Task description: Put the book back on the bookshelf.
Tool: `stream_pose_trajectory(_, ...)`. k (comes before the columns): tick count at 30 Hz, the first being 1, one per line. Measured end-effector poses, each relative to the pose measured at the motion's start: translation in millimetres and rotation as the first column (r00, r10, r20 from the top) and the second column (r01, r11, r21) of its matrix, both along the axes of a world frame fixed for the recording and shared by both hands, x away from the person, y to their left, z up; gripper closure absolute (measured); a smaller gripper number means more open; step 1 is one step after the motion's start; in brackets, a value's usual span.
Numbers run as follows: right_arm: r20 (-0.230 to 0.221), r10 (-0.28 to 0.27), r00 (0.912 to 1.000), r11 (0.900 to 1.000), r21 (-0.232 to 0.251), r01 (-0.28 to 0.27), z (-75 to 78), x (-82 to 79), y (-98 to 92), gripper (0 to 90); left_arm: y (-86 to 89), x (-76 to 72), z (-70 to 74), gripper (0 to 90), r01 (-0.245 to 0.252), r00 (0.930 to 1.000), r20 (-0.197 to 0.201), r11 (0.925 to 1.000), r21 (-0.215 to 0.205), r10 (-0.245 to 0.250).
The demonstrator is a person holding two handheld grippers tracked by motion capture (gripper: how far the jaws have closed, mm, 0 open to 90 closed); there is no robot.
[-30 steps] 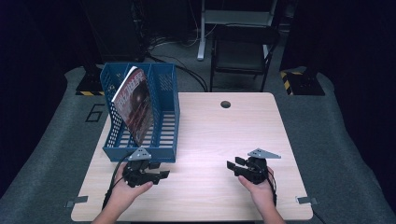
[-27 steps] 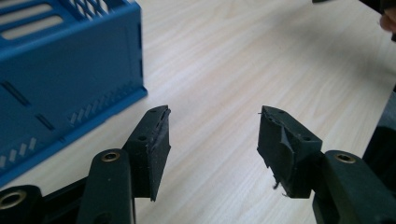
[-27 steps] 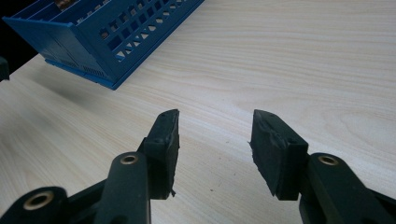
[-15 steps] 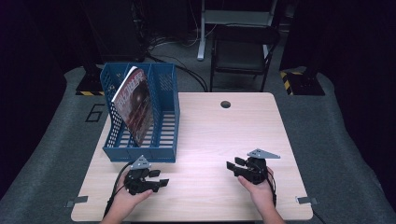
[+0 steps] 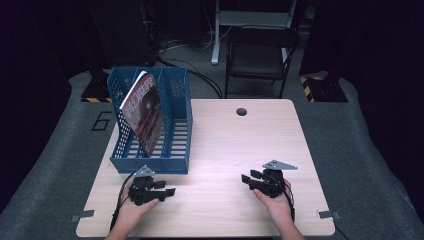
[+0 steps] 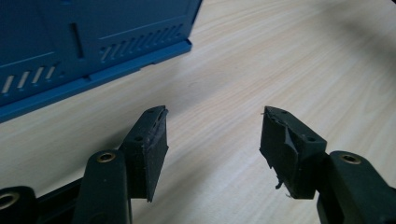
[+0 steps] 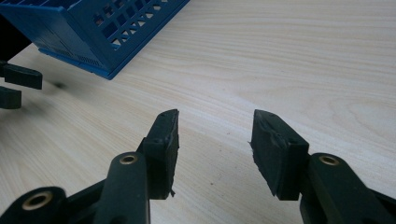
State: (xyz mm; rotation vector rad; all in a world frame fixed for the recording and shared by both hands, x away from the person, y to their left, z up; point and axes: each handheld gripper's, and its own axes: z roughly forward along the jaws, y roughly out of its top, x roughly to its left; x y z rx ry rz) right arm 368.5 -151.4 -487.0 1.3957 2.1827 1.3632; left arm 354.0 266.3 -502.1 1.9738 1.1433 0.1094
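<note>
One magazine [image 5: 145,114] leans upright in the blue file rack [image 5: 172,150] near the tabletop's [image 5: 225,135] left edge, its long axis running toward the far edge. It lies just beyond the left tool [image 5: 167,190], plainly the nearer one. Both that and the right tool [image 5: 246,179], by the near edge, gape with nothing between the jaws.

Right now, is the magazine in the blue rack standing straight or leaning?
Leaning: the magazine tilts against a divider of the blue rack, top edge toward the left.
</note>
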Motion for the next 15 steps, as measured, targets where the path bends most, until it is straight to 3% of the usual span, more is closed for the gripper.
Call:
stream_pose_trajectory(2,0.0,0.0,1.0,1.0,-0.002,0.0,0.0,-0.1,0.1,51.1,-0.4,0.5,-0.7,40.9,-0.011,0.9999,-0.005,0.9999,-0.012,0.011)
stream_pose_trajectory(4,0.0,0.0,1.0,1.0,0.001,0.0,-0.1,0.1,0.2,51.0,1.0,2.6,-1.9,41.0,-0.003,0.9999,-0.015,1.0,0.008,0.003)
stream_pose_trajectory(5,0.0,-0.001,1.0,1.0,-0.004,0.001,-0.4,0.2,0.3,51.0,-0.1,2.0,-2.5,40.9,-0.018,0.9997,-0.014,0.9998,-0.008,0.018)
stream_pose_trajectory(8,-0.006,0.0,1.0,1.0,-0.006,0.0,-1.4,0.1,1.3,50.9,1.0,2.4,-2.2,40.9,-0.007,1.0,-0.001,1.0,0.003,0.007)
stream_pose_trajectory(10,-0.008,-0.004,1.0,1.0,-0.004,0.004,-1.6,-0.3,1.4,50.9,-0.5,0.8,-2.0,40.9,-0.018,0.9997,-0.016,0.9998,-0.008,0.018)
stream_pose_trajectory(12,-0.006,-0.001,1.0,1.0,-0.006,0.001,-2.1,-1.0,0.4,50.9,1.2,2.1,-1.3,40.9,0.021,0.9996,-0.019,0.9996,0.017,-0.021)
stream_pose_trajectory(15,-0.008,-0.011,0.9999,1.0,-0.002,0.011,-1.7,-2.3,-1.7,50.8,-3.1,1.4,-0.8,41.0,0.007,0.9997,-0.022,1.0,0.003,-0.007)
